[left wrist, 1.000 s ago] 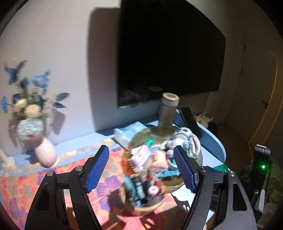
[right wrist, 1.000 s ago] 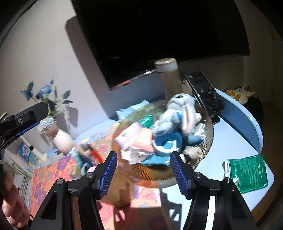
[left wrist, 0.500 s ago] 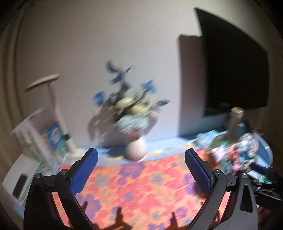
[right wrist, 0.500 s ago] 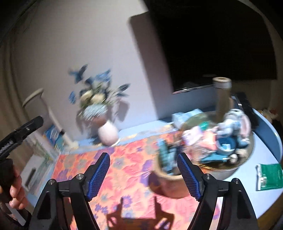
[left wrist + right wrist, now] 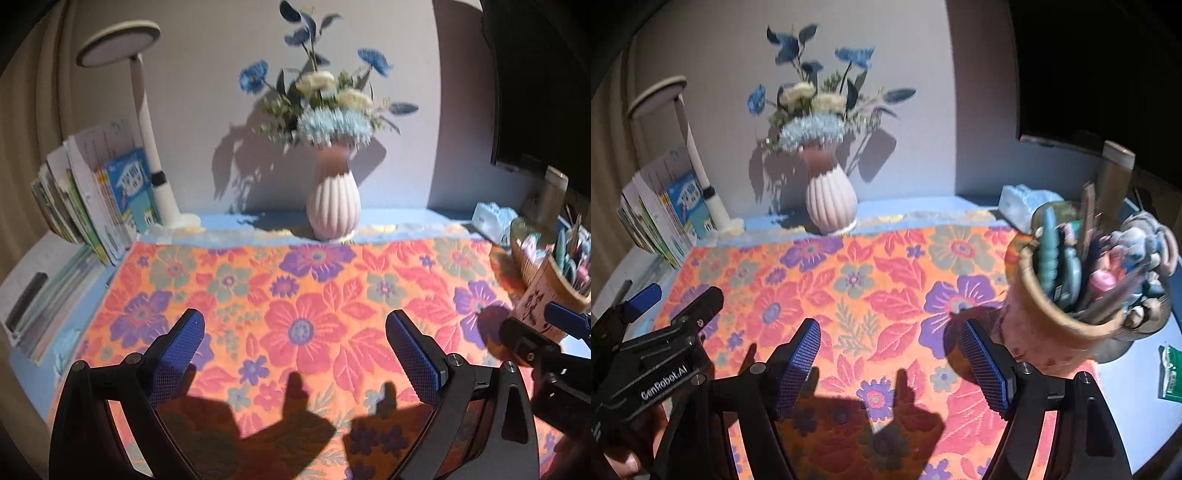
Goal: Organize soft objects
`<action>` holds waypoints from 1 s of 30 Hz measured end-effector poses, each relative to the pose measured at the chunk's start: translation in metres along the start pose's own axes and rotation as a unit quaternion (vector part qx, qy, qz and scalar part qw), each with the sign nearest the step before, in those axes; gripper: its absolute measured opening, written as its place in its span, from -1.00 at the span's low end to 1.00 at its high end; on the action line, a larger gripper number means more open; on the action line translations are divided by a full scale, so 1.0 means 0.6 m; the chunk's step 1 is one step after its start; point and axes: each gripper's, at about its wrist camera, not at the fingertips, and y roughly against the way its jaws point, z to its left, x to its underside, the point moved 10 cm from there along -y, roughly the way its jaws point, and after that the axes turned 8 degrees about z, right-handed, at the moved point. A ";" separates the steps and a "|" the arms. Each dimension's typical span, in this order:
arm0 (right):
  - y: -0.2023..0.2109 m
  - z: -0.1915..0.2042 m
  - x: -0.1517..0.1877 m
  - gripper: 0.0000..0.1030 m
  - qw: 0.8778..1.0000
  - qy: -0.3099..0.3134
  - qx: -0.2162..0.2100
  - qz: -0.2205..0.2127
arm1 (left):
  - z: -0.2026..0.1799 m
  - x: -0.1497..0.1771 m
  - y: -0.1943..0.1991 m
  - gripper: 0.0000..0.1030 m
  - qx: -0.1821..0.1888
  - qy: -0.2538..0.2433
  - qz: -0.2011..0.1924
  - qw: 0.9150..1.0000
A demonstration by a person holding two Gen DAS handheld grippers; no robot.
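Note:
A grey and blue plush toy [image 5: 1137, 240] lies with other small items in a round bowl [image 5: 1154, 317] at the right of the table. It is blurred, and a tan cup [image 5: 1060, 332] full of pens partly hides it. My right gripper [image 5: 889, 328] is open over the orange floral cloth [image 5: 871, 280], left of the cup, with nothing between its pads. My left gripper [image 5: 294, 319] is open wider over the same cloth [image 5: 295, 280] and is also empty. Each gripper shows at the edge of the other's view: the left gripper [image 5: 657, 332] and the right gripper [image 5: 565, 321].
A ribbed pink vase [image 5: 333, 206] of flowers stands at the back by the wall. Books [image 5: 96, 203] and a white lamp [image 5: 147, 122] are at the back left. A tissue pack [image 5: 1023, 206], a flask [image 5: 1115, 173] and a green packet [image 5: 1171, 373] are on the right.
Both views have swung left, from the bowl of toys to the floral cloth and vase, and sunk toward the table. Both grippers' jaws stand wider than a second ago.

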 end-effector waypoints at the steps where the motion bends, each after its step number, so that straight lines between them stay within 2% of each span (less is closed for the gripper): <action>1: -0.013 0.002 0.004 0.49 1.000 0.004 0.004 0.004 | -0.003 0.006 -0.008 0.92 -0.001 -0.003 0.003 1.000; 8: -0.089 0.006 0.032 0.49 0.999 0.028 0.033 0.022 | -0.018 0.047 -0.078 0.92 -0.010 -0.002 0.035 0.999; 14: -0.135 -0.010 0.048 0.49 0.998 0.018 0.048 0.044 | -0.026 0.068 -0.122 0.92 -0.014 -0.014 0.062 0.998; 16: -0.137 -0.012 0.046 0.49 0.998 0.015 0.047 0.044 | -0.031 0.074 -0.135 0.92 -0.002 -0.018 0.081 0.997; 19: -0.142 -0.018 0.048 0.62 0.997 0.005 0.053 0.047 | -0.031 0.080 -0.146 0.92 0.000 -0.016 0.096 0.995; 26: -0.163 -0.030 0.053 0.62 0.996 -0.012 0.055 0.075 | -0.032 0.086 -0.149 0.92 0.006 -0.014 0.103 0.995; 30: -0.173 -0.037 0.058 0.62 0.994 -0.021 0.053 0.092 | -0.030 0.087 -0.150 0.92 -0.005 -0.015 0.103 0.995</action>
